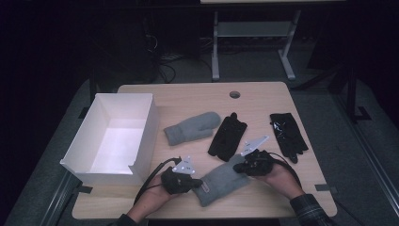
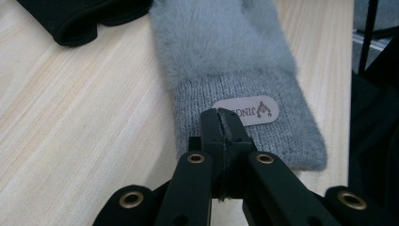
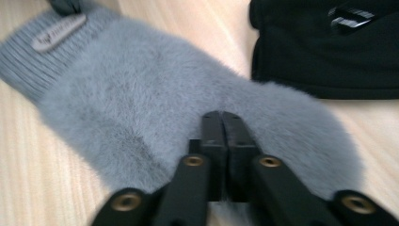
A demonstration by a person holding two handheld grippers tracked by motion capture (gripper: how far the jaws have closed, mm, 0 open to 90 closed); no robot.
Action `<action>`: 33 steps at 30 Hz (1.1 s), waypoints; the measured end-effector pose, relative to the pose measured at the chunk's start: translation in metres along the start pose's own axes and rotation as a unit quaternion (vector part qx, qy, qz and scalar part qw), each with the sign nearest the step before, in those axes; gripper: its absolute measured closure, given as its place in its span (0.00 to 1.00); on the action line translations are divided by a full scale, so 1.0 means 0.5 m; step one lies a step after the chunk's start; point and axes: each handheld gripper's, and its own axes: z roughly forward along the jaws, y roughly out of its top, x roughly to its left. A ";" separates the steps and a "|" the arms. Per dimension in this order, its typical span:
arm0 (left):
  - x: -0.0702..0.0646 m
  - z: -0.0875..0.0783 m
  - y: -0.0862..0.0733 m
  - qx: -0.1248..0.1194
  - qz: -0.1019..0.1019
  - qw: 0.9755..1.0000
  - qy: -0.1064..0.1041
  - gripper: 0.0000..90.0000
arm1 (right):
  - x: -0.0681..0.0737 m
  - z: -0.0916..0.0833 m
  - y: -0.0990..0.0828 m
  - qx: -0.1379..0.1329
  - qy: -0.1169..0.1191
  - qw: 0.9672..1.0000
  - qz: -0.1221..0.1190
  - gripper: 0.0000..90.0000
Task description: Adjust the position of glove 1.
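At the worktop's (image 1: pixel 282 101) near edge, both grippers were clenched on the grey mitten (image 1: pixel 221 181), left gripper (image 2: pixel 221 113) on its cuff, right gripper (image 3: pixel 222 115) on its fluffy end; lifting level should keep it taut.

Both tongs, L (image 1: pixel 195 181) & R (image 1: pixel 241 166), jaws closed, hands low.

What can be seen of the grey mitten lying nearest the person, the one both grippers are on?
The near grey mitten lies flat on the wooden table, slanted, its cuff toward the person's left. Its body looks like fluffy fur; the ribbed knit cuff carries a small oval label with dark lettering. The left gripper has its jaws closed over the cuff beside the label, and the right gripper has its jaws closed over the furry end. A black glove lies just beyond that end; contact is unclear.
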 end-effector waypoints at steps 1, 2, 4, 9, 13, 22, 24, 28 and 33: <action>0.000 -0.003 0.001 -0.005 -0.006 1.000 -0.001 0.96 | -0.003 -0.006 -0.002 -0.007 0.002 1.000 0.004 0.91; 0.002 -0.006 0.002 -0.009 -0.012 1.000 -0.001 0.92 | -0.006 -0.015 -0.006 -0.017 -0.002 1.000 0.013 0.88; 0.006 -0.011 0.007 -0.017 -0.018 1.000 0.003 0.84 | -0.017 -0.031 -0.016 -0.034 -0.016 0.999 0.026 0.76; 0.028 -0.015 0.019 -0.015 -0.026 0.999 0.012 0.61 | -0.046 -0.055 -0.053 -0.053 -0.073 0.995 0.048 0.51; 0.051 -0.014 0.029 -0.020 -0.032 0.999 0.036 0.49 | -0.079 -0.063 -0.083 -0.067 -0.102 0.990 0.076 0.38; 0.098 -0.005 0.039 -0.026 -0.039 0.995 0.084 0.38 | -0.118 -0.053 -0.122 -0.051 -0.132 0.984 0.108 0.32; 0.107 -0.008 0.044 -0.026 -0.042 0.995 0.089 0.37 | -0.116 -0.048 -0.123 -0.050 -0.140 0.983 0.105 0.32; 0.129 -0.009 0.060 -0.021 -0.048 0.993 0.102 0.36 | -0.114 -0.042 -0.124 -0.052 -0.142 0.983 0.100 0.30; 0.155 -0.012 0.080 -0.022 -0.055 0.991 0.122 0.35 | -0.113 -0.040 -0.136 -0.070 -0.138 0.982 0.107 0.24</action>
